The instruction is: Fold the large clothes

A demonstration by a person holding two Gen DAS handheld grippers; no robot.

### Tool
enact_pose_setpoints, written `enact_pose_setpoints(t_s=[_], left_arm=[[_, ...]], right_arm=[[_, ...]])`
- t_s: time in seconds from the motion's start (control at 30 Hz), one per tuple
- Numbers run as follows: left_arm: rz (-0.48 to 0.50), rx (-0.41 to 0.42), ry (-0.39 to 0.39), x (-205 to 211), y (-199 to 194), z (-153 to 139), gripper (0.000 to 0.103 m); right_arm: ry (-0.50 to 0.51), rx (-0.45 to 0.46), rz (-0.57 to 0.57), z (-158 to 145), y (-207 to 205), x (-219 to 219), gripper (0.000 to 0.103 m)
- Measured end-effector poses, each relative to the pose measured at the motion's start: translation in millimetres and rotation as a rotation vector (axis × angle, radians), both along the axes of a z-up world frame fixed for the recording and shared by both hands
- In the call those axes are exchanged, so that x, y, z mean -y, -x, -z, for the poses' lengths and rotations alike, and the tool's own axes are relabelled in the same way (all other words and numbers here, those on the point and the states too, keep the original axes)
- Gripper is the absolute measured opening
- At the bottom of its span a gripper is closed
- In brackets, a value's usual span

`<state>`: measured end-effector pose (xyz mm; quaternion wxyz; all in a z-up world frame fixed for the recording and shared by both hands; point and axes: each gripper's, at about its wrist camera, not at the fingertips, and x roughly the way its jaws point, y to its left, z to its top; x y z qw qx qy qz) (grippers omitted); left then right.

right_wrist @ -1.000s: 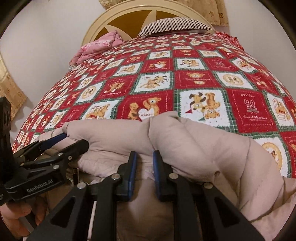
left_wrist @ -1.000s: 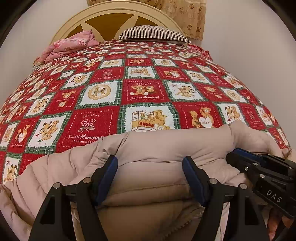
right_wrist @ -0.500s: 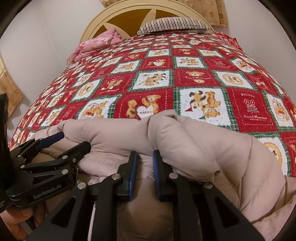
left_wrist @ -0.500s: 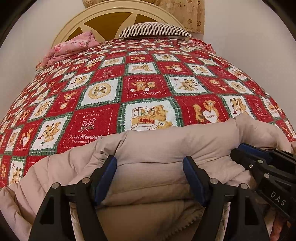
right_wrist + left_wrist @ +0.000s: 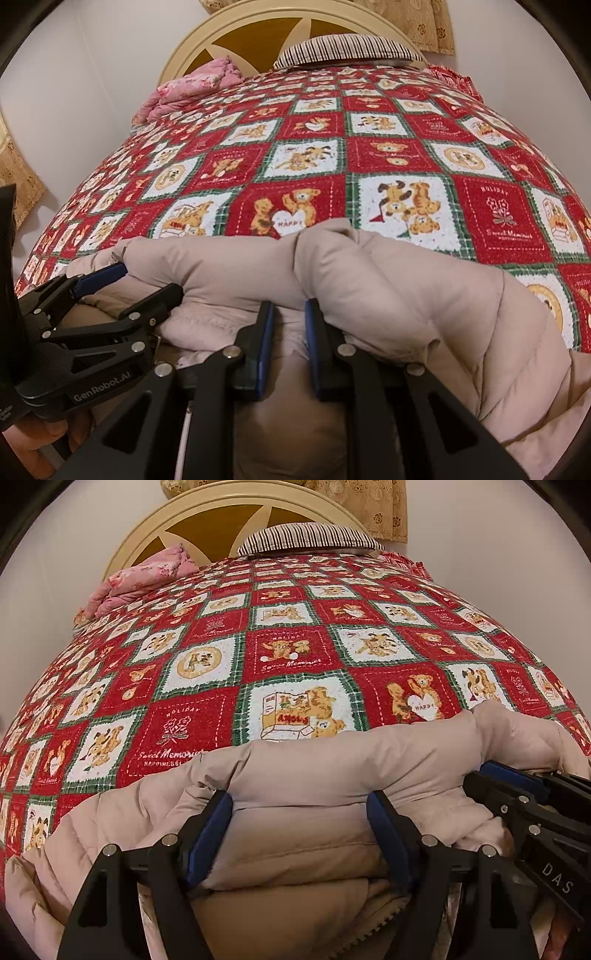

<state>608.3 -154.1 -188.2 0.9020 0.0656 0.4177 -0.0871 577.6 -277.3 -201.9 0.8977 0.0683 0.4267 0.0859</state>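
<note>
Left tongs [image 5: 299, 834] are pointing forward with fingers spread wide apart. Right tongs [image 5: 288, 339], just beside them on their right, are holding their fingers nearly together, a narrow gap showing.

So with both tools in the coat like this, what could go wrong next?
1. The left tool is wide open around a thick fold of the coat, so that side may slip out.
2. The right tool pinches only a narrow bit; puffy fabric could pull free.
3. The coat could drag the quilt.
</note>
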Motion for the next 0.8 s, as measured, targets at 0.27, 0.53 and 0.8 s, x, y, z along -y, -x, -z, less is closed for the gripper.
enact_pose_setpoints(t_s=[0.27, 0.53, 0.8], left_arm=[[0.0, 0.0, -0.001, 0, 0, 0, 0.077], [0.0, 0.008, -0.046, 3, -1, -1, 0.078], [0.069, 0.112, 0.128, -52, 58, -93, 0.078]], right_arm=[[0.005, 0.0, 0.001, 1, -1, -1, 0.018], [0.052, -0.002, 0.003, 1, -2, -6, 0.018], [0.222, 0.065, -0.07, -43, 38, -11, 0.063]])
